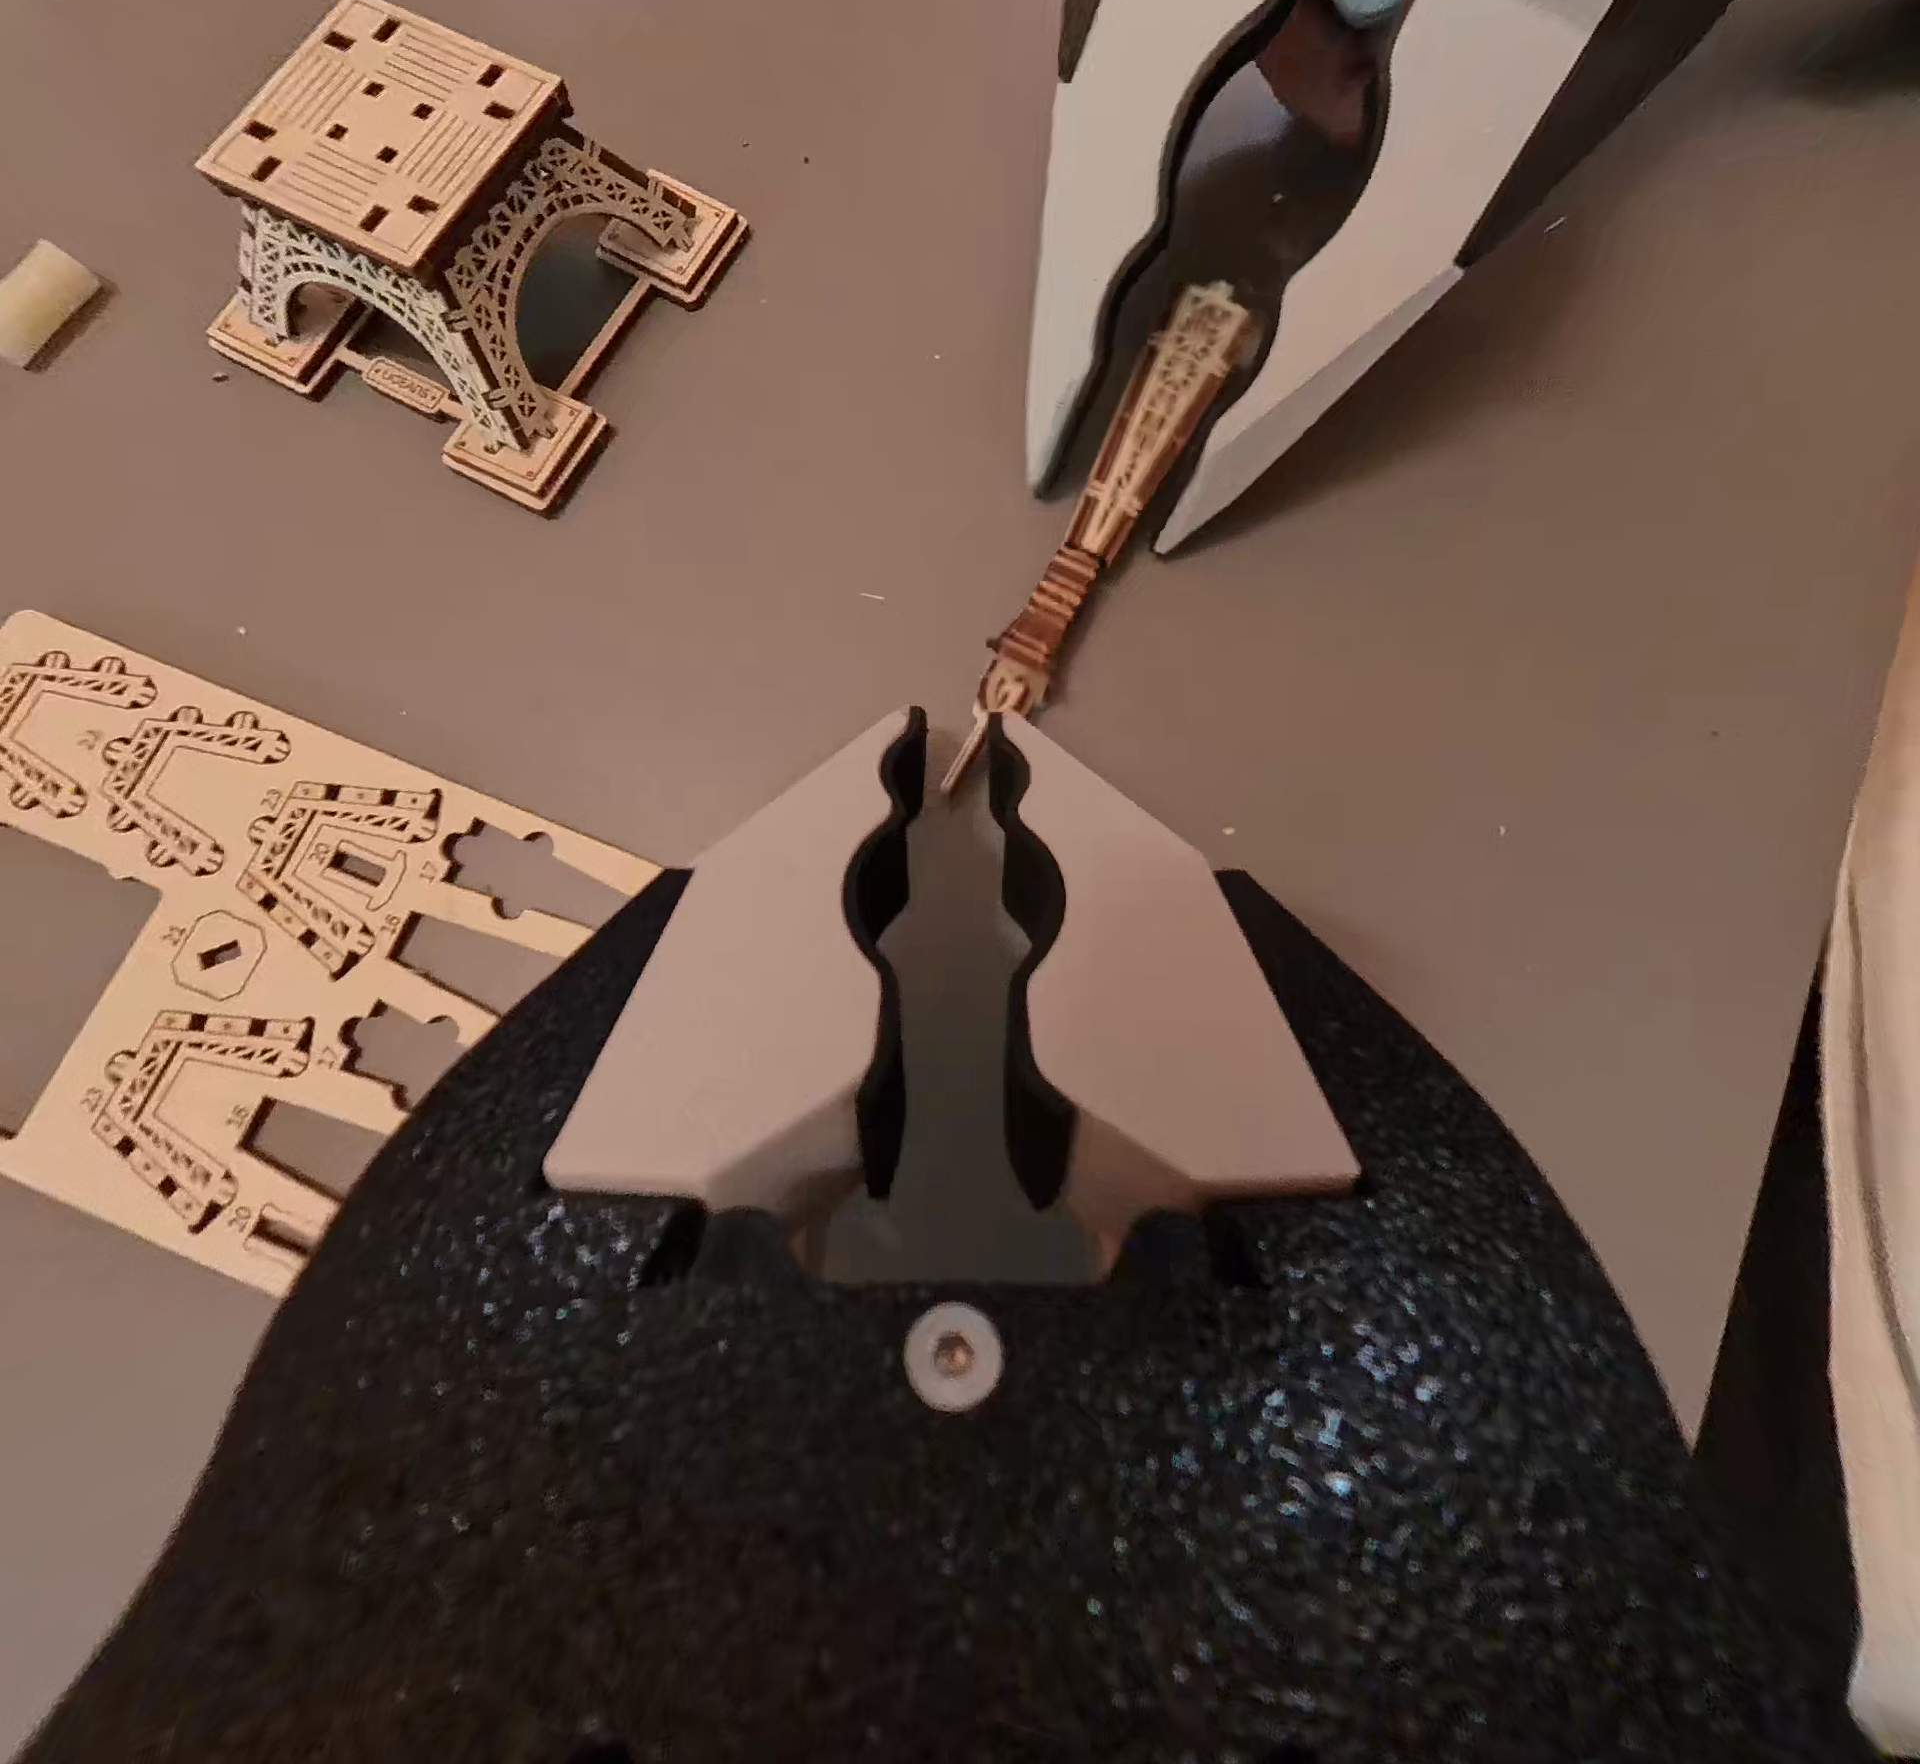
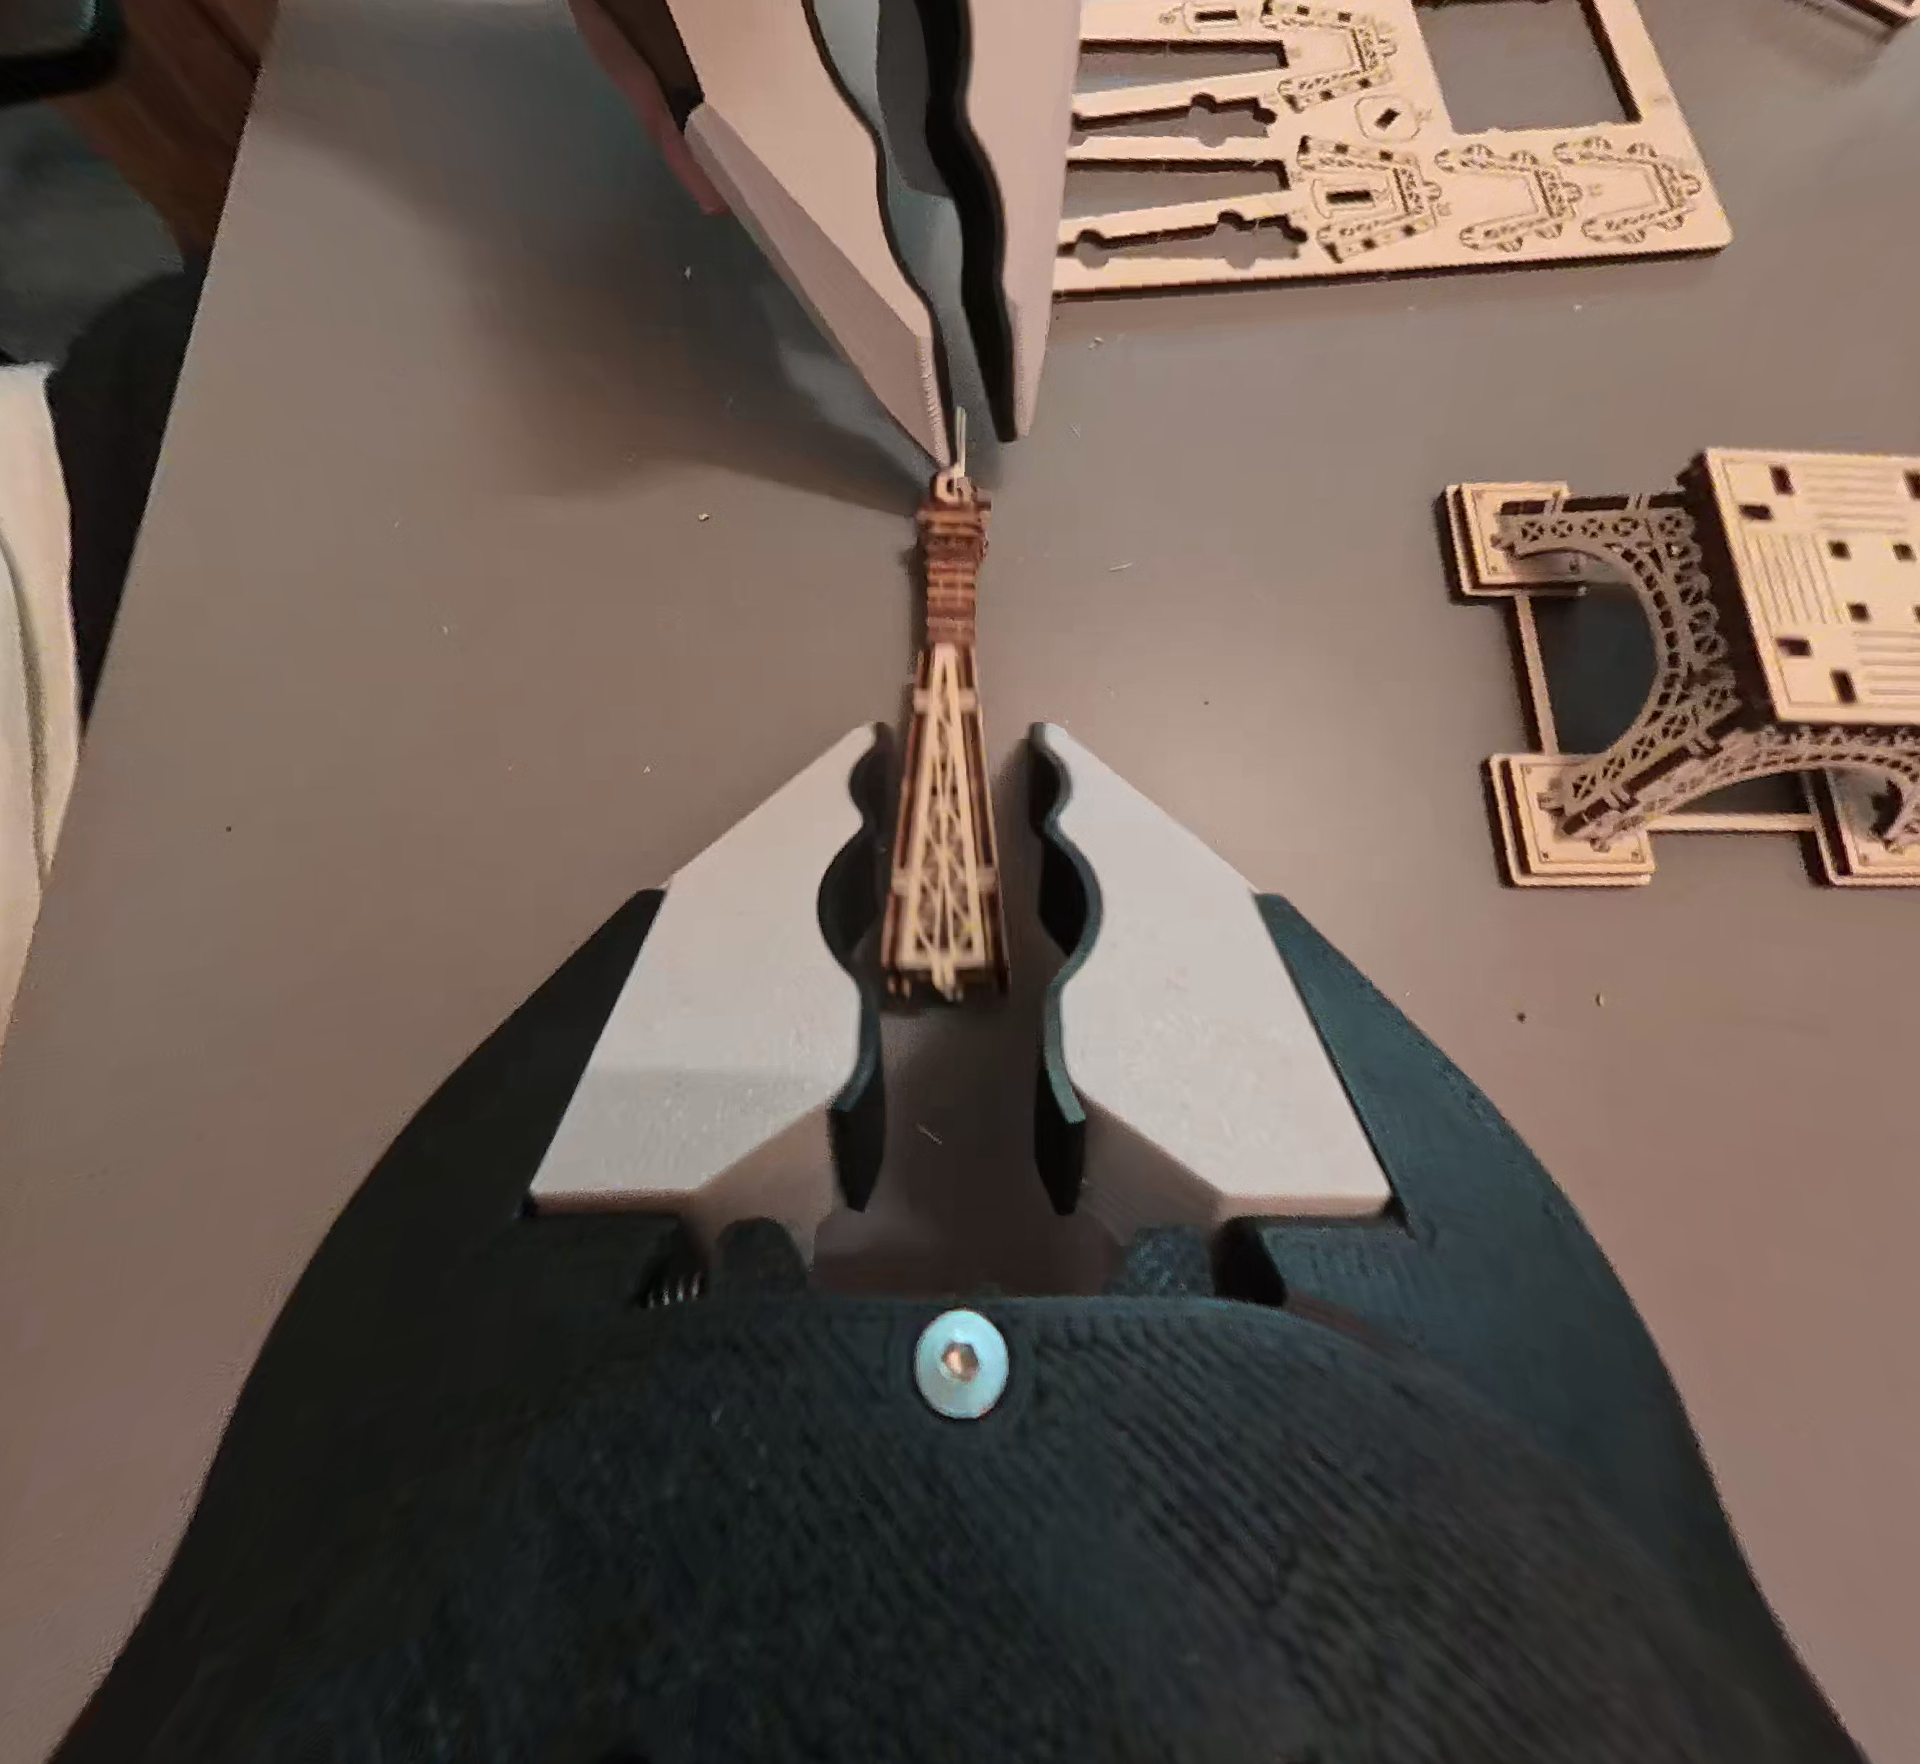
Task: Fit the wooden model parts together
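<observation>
Nearest the lens in each wrist view is that gripper's own black speckled body with pale grey wedge fingers. On the grey table (image 1: 1455, 779) the largest finished piece is the laser-cut wooden tower base with four lattice arches and a slotted square deck (image 1: 416, 228); it stands upright, well apart from both grippers, its deck slots unfilled. Beside it lies a flat pale plywood parts sheet (image 1: 208, 904) with several lattice pieces not yet punched out.

Smaller is the tapered wooden lattice spire section (image 2: 940, 779), lying on the table. The right gripper (image 2: 956, 738) straddles its wide end with jaws parted; contact looks loose, no firm clamp. The left gripper (image 1: 956, 727) is nearly closed at the thin antenna tip (image 1: 961, 758); whether it truly pinches it I cannot tell.

By my judgement, base and spire are built, the middle section and joining remain.
</observation>
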Demonstrator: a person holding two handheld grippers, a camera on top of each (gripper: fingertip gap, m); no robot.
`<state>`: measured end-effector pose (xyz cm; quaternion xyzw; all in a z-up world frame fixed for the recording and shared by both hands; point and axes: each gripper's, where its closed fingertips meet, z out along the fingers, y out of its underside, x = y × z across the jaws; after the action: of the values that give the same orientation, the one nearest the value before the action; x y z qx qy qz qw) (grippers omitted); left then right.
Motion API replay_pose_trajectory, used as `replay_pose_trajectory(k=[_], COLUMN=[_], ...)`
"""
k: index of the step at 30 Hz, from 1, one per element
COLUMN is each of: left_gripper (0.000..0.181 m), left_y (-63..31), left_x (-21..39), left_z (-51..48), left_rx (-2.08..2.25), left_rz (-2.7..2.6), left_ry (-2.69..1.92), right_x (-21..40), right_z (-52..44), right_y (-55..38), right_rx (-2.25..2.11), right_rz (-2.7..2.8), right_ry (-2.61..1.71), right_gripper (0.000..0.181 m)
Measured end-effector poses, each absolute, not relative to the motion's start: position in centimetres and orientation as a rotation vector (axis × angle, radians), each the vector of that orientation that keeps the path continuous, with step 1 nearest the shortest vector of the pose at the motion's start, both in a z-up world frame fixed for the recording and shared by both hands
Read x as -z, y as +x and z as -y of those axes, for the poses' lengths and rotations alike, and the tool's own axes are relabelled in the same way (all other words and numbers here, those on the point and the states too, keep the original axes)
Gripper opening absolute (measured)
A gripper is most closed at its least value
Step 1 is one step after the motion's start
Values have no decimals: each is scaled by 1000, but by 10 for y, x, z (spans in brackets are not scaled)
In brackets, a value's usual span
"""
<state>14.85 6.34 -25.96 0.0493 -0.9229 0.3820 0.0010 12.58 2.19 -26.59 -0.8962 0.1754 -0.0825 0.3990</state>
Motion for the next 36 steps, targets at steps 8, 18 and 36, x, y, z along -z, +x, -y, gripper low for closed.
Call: replay_pose_trajectory(k=[8, 18, 36], left_gripper=[4, 8, 2], left_y=[152, 147, 144], left_x=[262, 261, 269], left_z=[-71, -80, -71], left_rx=[-1207, -1179, -1169], left_rz=[2875, 2851, 2918], left_ry=[128, 101, 0], right_x=[256, 261, 261], right_z=[-17, -17, -16], right_y=[123, 122, 122], right_rx=[181, 150, 106], right_rz=[-442, -438, -445], right_ry=[-2216, -2219, -2207], right_gripper=[13, 13, 12])
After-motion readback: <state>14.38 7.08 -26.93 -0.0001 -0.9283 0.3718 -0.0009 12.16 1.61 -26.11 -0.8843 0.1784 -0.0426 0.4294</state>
